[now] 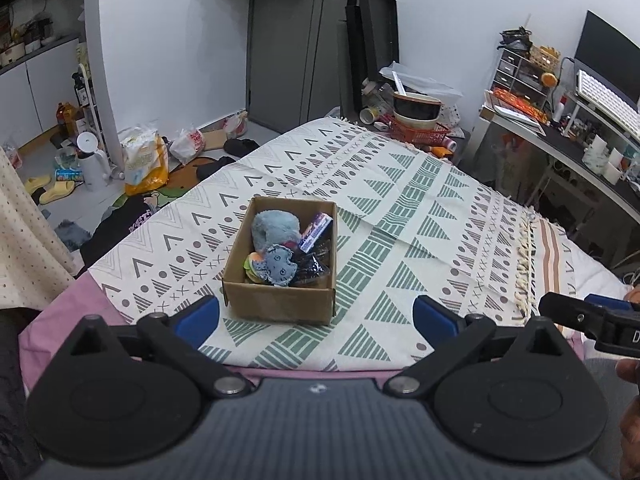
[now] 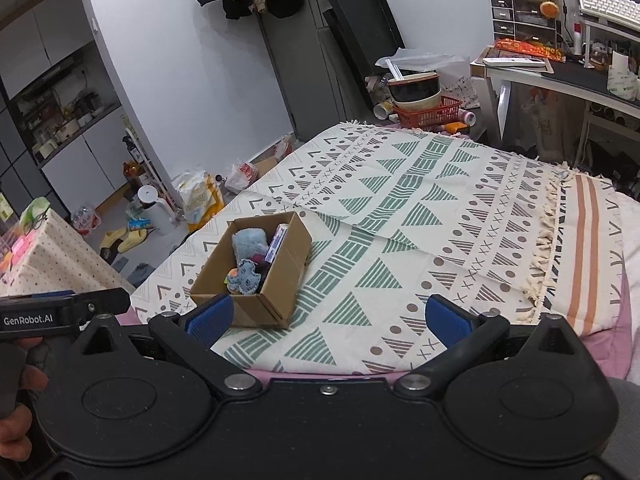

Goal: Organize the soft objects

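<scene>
A cardboard box (image 1: 276,302) (image 2: 280,268) stands on the patterned blanket (image 1: 400,200) (image 2: 420,208) near the bed's front edge. Inside lie a fluffy blue plush (image 1: 274,228) (image 2: 249,241), a small blue felt toy (image 1: 278,266) (image 2: 247,274), a purple-white packet (image 1: 316,230) (image 2: 277,245) and a dark wrapped item (image 1: 310,264). My left gripper (image 1: 316,318) is open and empty, just in front of the box. My right gripper (image 2: 328,316) is open and empty, to the right of the box's near corner.
The bed's pink sheet edge (image 1: 60,320) runs along the front. A red basket with bowls (image 1: 416,120) (image 2: 424,108) sits past the far end. A desk (image 2: 560,76) stands right. Bags and slippers (image 1: 52,190) litter the floor left.
</scene>
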`<state>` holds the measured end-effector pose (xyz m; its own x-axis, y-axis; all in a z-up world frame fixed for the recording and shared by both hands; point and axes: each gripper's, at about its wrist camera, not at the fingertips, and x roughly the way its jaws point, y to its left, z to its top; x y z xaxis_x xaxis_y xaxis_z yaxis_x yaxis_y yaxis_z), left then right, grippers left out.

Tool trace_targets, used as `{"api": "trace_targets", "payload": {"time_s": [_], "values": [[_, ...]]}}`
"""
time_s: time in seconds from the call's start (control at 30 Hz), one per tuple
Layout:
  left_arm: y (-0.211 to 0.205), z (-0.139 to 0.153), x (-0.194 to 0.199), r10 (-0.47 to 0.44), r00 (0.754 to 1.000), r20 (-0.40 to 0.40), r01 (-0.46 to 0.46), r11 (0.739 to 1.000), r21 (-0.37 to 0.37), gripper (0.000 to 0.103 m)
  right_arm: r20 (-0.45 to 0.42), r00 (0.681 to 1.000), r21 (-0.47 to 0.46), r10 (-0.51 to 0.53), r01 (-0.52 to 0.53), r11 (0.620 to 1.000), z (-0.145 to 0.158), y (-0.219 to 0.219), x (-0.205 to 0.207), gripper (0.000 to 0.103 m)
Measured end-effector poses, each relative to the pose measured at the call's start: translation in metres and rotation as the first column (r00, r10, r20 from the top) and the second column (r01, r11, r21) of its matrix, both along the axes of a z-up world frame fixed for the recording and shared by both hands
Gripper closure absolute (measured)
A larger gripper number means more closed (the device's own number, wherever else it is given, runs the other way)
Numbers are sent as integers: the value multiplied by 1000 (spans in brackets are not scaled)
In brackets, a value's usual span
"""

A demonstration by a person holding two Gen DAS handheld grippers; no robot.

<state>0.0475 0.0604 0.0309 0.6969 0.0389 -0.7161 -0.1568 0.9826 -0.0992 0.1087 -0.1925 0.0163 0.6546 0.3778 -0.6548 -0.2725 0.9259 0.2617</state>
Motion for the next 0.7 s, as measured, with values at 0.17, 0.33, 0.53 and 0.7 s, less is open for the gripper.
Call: {"api": "trace_targets", "payload": {"time_s": [0.17, 0.33, 0.53, 0.7], "values": [[-7, 1, -12, -14, 1000, 14, 14, 1000, 20, 0, 18, 1000, -11, 13, -13, 1000, -1, -5, -12, 0], [-11, -2, -21, -14, 1000, 17, 13, 1000, 27, 0, 24, 999, -14, 39, -39, 999, 0, -7, -21, 0], [-12, 0, -32, -13, 999, 34, 12, 1000, 15, 0, 23, 999, -10, 26, -26, 1000, -2, -13, -26, 0], [-14, 2, -36, -8, 999, 38, 8, 1000, 20, 0, 23, 1000, 3, 8, -8, 1000, -3, -19, -28, 0]]}}
